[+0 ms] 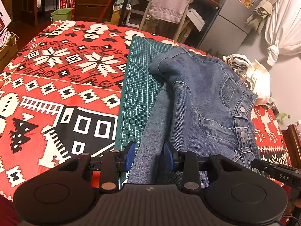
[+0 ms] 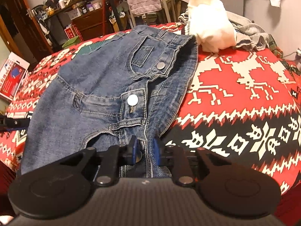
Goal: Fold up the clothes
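Note:
Blue denim jeans point(image 1: 207, 98) lie crumpled on a green cutting mat point(image 1: 139, 86), waistband and metal buttons facing up. In the left wrist view my left gripper point(image 1: 149, 156) is shut on a fold of a jeans leg, the denim filling the gap between its blue pads. The right wrist view shows the jeans point(image 2: 97, 79) from the waistband side. There my right gripper point(image 2: 145, 150) is shut on the fly seam just below the buttons. Each gripper shows at the edge of the other view: the right gripper point(image 1: 270, 169) and the left gripper point(image 2: 11, 122).
A red, white and black patterned cloth point(image 1: 56, 75) covers the table. A pile of white garments point(image 2: 208, 30) and a grey one point(image 2: 252, 33) sits beyond the waistband. Past the far edge stand a fridge point(image 1: 231, 18), a hung towel point(image 1: 171, 1) and cluttered shelves.

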The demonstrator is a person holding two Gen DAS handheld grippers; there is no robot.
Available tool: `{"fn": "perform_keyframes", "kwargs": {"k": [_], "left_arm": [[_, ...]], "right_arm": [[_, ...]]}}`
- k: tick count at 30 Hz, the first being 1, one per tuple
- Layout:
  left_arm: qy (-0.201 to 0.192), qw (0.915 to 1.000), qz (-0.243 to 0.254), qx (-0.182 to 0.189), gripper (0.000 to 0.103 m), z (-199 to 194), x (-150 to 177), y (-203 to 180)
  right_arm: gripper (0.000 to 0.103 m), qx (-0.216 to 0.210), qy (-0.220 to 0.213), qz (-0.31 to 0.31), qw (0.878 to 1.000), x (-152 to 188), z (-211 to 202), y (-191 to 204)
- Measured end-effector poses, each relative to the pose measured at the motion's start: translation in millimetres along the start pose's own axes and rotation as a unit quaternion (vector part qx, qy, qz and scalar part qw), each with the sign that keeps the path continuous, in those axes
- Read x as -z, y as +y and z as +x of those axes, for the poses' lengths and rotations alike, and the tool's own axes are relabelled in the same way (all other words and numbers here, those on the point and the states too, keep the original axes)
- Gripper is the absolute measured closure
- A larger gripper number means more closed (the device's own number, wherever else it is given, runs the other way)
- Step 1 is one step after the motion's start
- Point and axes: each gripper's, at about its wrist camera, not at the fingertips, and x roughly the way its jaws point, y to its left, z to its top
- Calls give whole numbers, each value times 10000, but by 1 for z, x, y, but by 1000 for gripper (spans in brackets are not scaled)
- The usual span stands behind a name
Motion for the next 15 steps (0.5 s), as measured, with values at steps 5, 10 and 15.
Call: {"fn": "perform_keyframes", "kwargs": {"k": [5, 10, 15], "left_arm": [[-26, 10000, -3, -20, 69, -1, 0, 0], [-44, 10000, 12, -26, 69, -2, -1, -2], [-70, 9999, 55, -86, 69, -4, -2, -4]], "right_arm": [[99, 89, -126, 178, 9997, -12, -3, -15], [99, 154, -224, 69, 9996, -20, -3, -16], [99, 234, -416, 130, 9988, -37, -3, -25]]}}
